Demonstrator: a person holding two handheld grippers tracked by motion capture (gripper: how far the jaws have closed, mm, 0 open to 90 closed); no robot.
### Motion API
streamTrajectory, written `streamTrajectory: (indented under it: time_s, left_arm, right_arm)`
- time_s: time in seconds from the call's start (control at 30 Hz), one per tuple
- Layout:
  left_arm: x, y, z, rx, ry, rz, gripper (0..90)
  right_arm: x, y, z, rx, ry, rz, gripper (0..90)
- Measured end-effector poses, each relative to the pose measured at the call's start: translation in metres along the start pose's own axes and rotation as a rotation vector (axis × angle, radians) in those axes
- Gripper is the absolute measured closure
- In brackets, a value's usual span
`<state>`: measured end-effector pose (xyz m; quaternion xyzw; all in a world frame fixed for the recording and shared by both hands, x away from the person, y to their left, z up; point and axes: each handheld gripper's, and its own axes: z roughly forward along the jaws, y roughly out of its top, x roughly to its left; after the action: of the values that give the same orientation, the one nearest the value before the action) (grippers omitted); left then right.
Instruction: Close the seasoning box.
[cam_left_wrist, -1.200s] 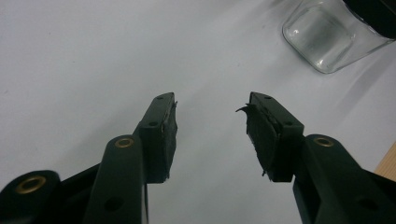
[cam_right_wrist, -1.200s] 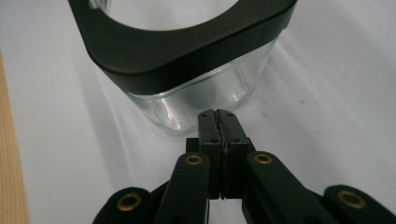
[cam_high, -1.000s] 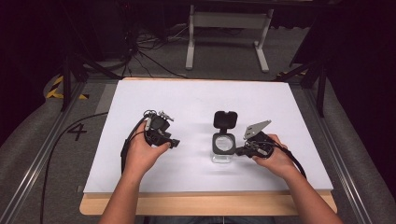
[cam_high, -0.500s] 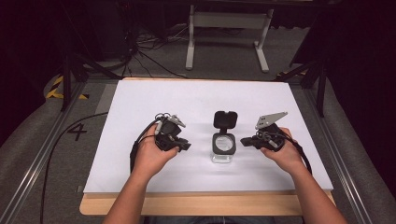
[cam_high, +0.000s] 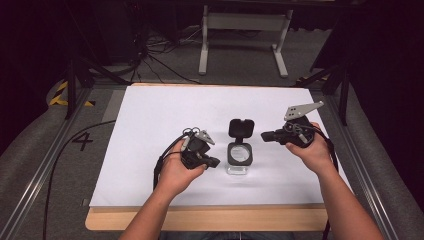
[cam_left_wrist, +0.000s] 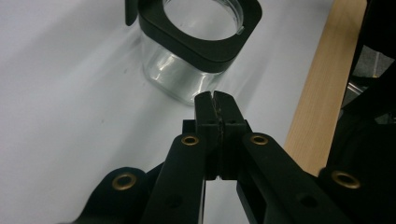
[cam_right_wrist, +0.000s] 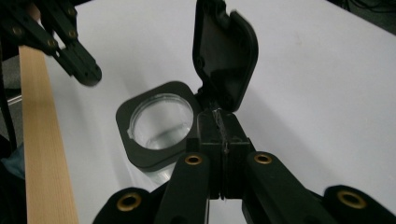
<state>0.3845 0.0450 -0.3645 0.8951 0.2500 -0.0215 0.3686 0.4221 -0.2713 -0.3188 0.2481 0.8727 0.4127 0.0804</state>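
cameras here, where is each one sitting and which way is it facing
High view: above the near table edge, facing forward and down; both forearms, left gripper, right gripper, jar.
Left gripper view: on the left gripper, along shut jaws at the jar.
Right gripper view: on the right gripper, facing the jar, hinged lid up.
Shared: the jar.

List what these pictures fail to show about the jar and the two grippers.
- Jar base and far side: cut off by the top edge in the left gripper view.
- Jar contents: too small in the high view; glare elsewhere.
- Lid hinge: behind the right gripper in its own view.
- Left gripper fingertips: too small, high view.
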Motion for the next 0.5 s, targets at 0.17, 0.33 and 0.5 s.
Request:
streamTrajectory:
  time_s: [0.17, 0.33, 0.5]
  left_arm:
    - [-0.006, 0.002, 0.011, 0.015, -0.027, 0.023, 90.0]
    - [-0.01, 0.004, 0.022, 0.022, -0.046, 0.036, 90.0]
    - [-0.012, 0.004, 0.034, 0.026, -0.058, 0.041, 90.0]
  right_arm:
    - [0.001, 0.015, -0.003, -0.019, -0.002, -0.006, 90.0]
    - [0.0, 0.036, -0.004, -0.045, 0.042, -0.004, 90.0]
    - [0.002, 0.055, 0.002, -0.053, 0.064, -0.014, 90.0]
